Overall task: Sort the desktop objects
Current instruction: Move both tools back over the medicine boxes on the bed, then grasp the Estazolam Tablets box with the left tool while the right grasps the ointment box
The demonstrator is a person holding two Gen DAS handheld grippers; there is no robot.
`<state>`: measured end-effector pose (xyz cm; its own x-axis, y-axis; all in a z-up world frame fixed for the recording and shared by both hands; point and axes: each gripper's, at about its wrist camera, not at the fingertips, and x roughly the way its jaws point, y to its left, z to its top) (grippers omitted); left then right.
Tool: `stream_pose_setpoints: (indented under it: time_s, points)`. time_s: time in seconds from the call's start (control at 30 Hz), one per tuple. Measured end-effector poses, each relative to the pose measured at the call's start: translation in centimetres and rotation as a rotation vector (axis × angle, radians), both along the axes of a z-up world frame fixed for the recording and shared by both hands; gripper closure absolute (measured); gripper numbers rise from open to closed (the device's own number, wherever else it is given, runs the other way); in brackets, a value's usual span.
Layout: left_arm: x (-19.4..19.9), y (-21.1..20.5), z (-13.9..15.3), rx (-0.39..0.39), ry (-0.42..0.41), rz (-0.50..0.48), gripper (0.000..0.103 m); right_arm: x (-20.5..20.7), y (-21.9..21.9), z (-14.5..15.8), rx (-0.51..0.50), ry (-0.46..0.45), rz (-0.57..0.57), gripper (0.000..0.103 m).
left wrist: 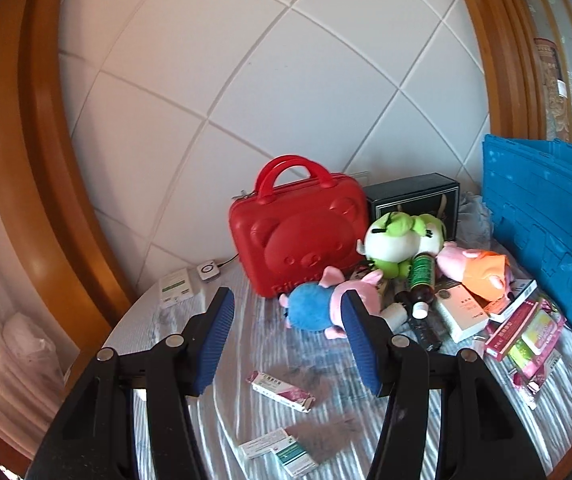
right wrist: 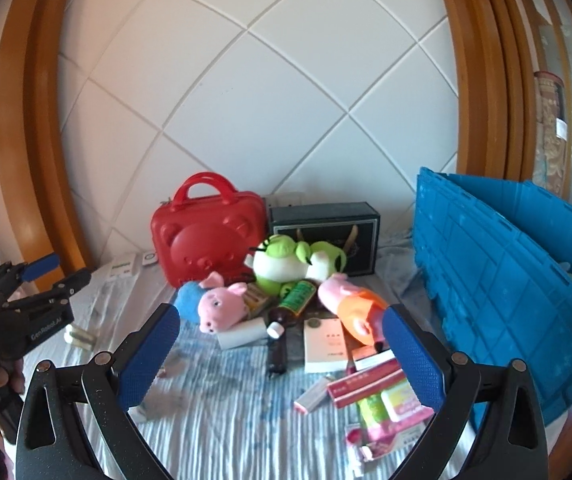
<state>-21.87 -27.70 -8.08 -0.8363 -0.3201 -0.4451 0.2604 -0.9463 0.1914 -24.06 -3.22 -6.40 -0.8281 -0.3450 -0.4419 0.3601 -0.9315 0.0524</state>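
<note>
Clutter covers the ribbed, pale cloth on the counter [right wrist: 226, 420]: a glossy red bear-faced case [right wrist: 208, 240] stands by the back edge, soft plush toys [right wrist: 286, 264] and flat cardboard boxes [right wrist: 324, 344] heaped before it. A dark bottle [right wrist: 278, 344] lies lengthwise, cap [right wrist: 275, 329] rearward. A ribbed blue crate [right wrist: 486, 280] walls the right edge. Left gripper [left wrist: 286, 336] and right gripper [right wrist: 282, 356] hover, jaws spread, empty.
</note>
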Motion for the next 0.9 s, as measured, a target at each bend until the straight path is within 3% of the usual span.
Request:
stream_pose_setpoints:
  time_s: [0.2, 0.37, 0.63, 0.9]
  points:
    - [2.6, -4.0, -2.6, -0.032, -0.019, 0.14, 0.048, -1.1, -1.9, -1.8, 0.02, -0.047, 0.077, 0.0]
    - [4.1, -5.7, -8.0, -0.002, -0.131, 0.208, 0.048, -2.4, -3.5, -3.9, 0.03, -0.09, 0.143, 0.0]
    - [5.3, -6.8, -16.0, 0.176, -0.245, 0.244, 0.048, -4.4, -8.6, -7.4, 0.133, -0.118, 0.316, 0.0]
    - [1.5, -4.7, -20.9, 0.255, -0.307, 0.206, 0.048, -7.6, -13.4, -10.5, 0.211, -0.176, 0.455, 0.0]
